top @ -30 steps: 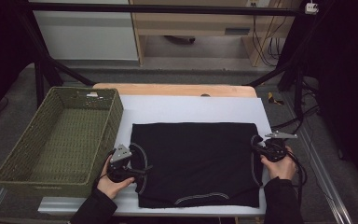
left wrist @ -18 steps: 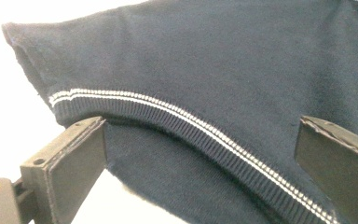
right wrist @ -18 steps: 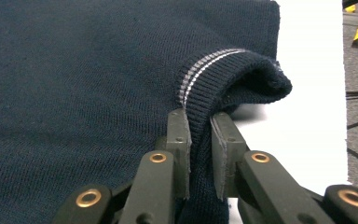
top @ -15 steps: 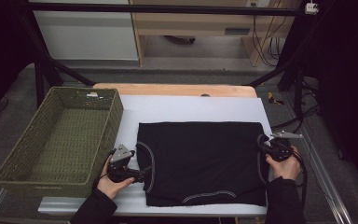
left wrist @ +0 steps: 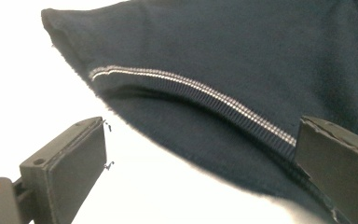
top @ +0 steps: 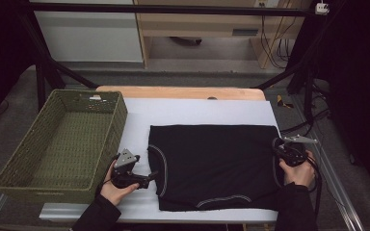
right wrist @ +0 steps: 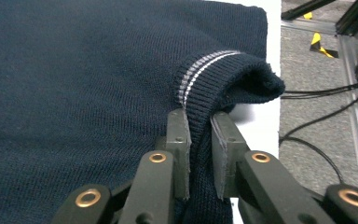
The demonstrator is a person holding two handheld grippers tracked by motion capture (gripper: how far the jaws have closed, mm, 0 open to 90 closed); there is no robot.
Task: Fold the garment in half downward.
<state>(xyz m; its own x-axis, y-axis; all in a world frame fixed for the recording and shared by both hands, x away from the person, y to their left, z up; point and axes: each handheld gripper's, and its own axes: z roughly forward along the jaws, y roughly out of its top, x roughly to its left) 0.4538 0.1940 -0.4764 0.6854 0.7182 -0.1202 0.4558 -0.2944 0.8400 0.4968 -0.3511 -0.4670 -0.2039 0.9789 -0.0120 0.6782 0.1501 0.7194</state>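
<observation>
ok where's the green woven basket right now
In the high view, the green woven basket sits at the table's left edge, just left of the dark folded sweater, with the left gripper beside its near right corner.

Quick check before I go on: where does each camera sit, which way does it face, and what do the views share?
High view: above the person's side, looking forward and down on the table, basket and sweater; both hands with the left gripper and right gripper show.
Left gripper view: rides the left gripper, facing the sweater's striped edge; its fingers stand open.
Right gripper view: rides the right gripper, fingers shut on the striped cuff.
Shared: all three show the sweater on the white table.
</observation>
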